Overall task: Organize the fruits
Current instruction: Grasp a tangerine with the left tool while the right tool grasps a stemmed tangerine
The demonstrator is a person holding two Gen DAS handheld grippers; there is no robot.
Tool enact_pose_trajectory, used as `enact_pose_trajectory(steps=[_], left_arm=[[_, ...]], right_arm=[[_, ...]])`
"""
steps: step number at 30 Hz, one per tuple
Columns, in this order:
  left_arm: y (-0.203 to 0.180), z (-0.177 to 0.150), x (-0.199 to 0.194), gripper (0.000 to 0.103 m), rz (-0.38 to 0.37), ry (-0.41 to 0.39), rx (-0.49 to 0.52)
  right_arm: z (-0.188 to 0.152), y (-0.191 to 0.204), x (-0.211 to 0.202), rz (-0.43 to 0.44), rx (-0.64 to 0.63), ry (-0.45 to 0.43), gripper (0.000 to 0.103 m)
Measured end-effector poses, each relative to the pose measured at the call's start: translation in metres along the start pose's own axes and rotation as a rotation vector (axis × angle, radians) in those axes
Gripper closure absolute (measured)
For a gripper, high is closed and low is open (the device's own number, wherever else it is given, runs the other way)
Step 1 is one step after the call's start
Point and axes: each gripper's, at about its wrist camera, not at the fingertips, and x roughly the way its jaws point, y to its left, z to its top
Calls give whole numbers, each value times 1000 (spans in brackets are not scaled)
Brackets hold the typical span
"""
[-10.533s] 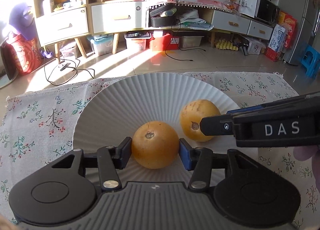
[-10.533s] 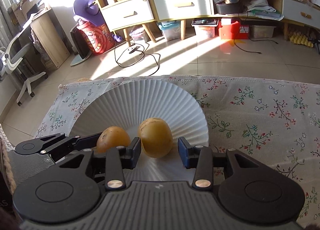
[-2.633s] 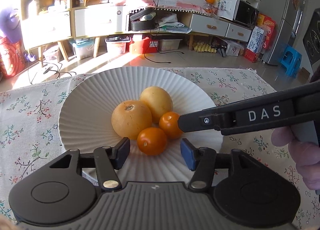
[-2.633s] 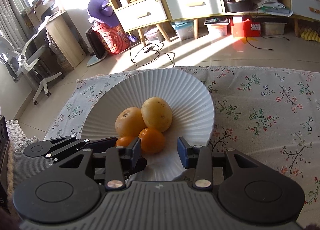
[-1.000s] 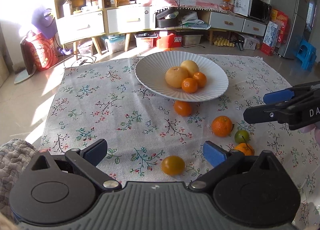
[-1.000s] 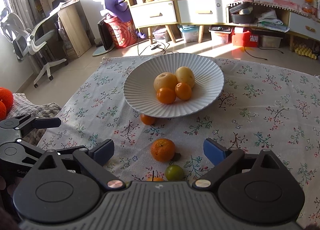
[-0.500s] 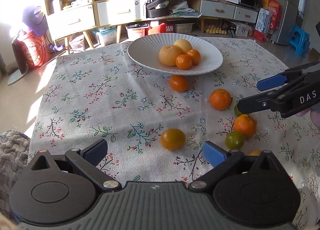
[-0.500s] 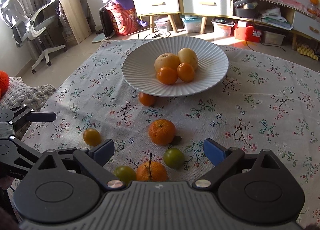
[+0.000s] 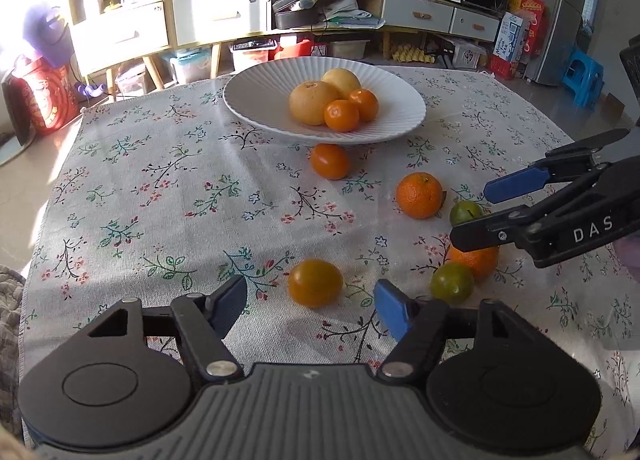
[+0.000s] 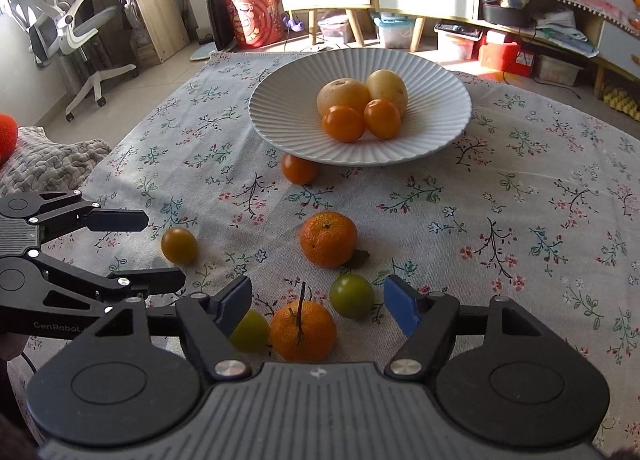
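A white ribbed plate (image 9: 248,100) (image 10: 448,100) holds two yellow fruits and two small oranges. Loose on the floral cloth lie a small orange (image 9: 330,161) by the plate, a mandarin (image 9: 419,195) (image 10: 328,245), two green fruits (image 9: 452,283) (image 10: 351,296), a stemmed mandarin (image 10: 302,330) and a small yellow-orange fruit (image 9: 315,283) (image 10: 179,245). My left gripper (image 9: 310,306) is open, with the yellow-orange fruit just ahead between its fingertips. My right gripper (image 10: 318,302) is open, over the stemmed mandarin and a green fruit.
A grey blanket (image 10: 44,160) lies off the table's left edge. Beyond the table are white cabinets (image 9: 216,20), storage boxes on the floor and an office chair (image 10: 68,32). The cloth's left edge (image 9: 48,212) marks the table side.
Both grippers have moved down and forward toward the loose fruits. The left one has closed in on the yellow-orange fruit, the right one on the stemmed mandarin. Both stay open.
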Motion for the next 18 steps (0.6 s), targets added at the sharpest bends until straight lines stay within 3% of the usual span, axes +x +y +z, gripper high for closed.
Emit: enact_pose_trajectory(steps=[12,18], left_arm=[[-14,21,13,52,-53,-5,17],[-24,26,20,58,-71,9,30]], right_arm=[[-11,-1,0,84,25,104,60],[-10,-3,5,80,45,103,67]])
